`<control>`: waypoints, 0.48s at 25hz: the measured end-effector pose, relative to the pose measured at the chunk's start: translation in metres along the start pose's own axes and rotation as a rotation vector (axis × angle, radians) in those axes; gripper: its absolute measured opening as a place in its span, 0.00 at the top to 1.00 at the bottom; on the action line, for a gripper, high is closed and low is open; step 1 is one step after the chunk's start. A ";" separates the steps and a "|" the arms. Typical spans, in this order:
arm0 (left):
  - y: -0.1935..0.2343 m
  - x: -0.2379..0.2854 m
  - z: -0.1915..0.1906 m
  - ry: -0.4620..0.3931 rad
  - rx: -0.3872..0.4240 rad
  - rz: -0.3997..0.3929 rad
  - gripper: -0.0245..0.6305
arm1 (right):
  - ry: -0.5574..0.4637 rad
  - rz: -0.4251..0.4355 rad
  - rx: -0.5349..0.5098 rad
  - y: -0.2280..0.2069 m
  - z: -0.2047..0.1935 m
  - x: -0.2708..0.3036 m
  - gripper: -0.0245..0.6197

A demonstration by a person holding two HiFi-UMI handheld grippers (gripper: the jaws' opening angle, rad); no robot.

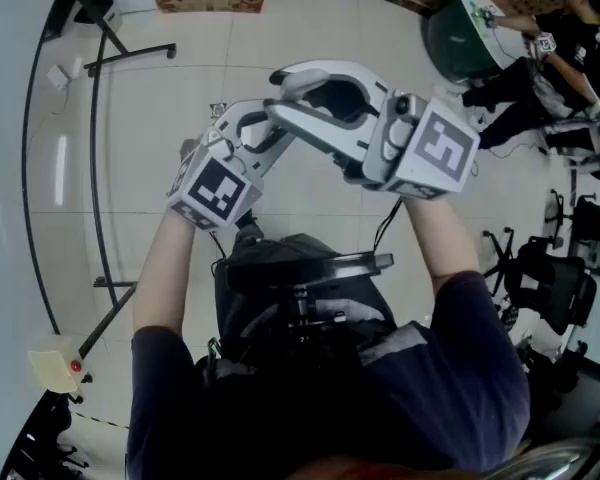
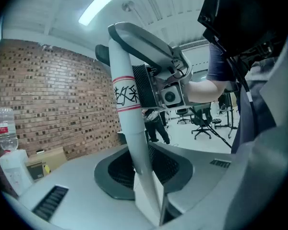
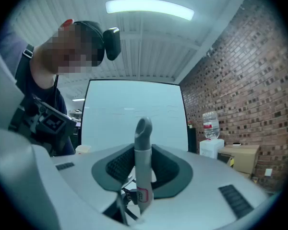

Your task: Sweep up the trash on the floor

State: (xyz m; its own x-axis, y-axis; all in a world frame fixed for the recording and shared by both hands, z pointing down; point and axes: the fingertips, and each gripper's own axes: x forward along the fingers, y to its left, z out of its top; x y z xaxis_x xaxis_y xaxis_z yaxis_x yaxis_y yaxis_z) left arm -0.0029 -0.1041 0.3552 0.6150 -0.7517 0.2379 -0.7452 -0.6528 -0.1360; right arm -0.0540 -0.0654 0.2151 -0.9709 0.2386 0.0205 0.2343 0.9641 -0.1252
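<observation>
Bright, even overhead tube light [image 3: 149, 7]; strong fisheye bending at edges; dark vignette corners.

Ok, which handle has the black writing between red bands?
The white handle in the left claw; the grey-tipped handle in the right claw carries only a small sticker low down.

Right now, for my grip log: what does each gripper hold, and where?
Both hold one white handle: the right gripper near its grey top end, at the red-edged label; the left gripper lower on the bare shaft.
</observation>
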 end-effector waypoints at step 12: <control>0.127 -0.016 -0.043 0.202 0.045 0.235 0.87 | 0.124 0.109 -0.104 -0.066 -0.014 0.065 0.76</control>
State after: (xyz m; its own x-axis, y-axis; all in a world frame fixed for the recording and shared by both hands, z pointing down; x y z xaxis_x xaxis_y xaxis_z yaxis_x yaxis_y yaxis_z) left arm -0.1185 -0.1707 0.3759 0.3605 -0.8515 0.3807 -0.8459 -0.4705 -0.2514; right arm -0.1318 -0.1121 0.2390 -0.9273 0.3489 0.1357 0.3482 0.9369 -0.0299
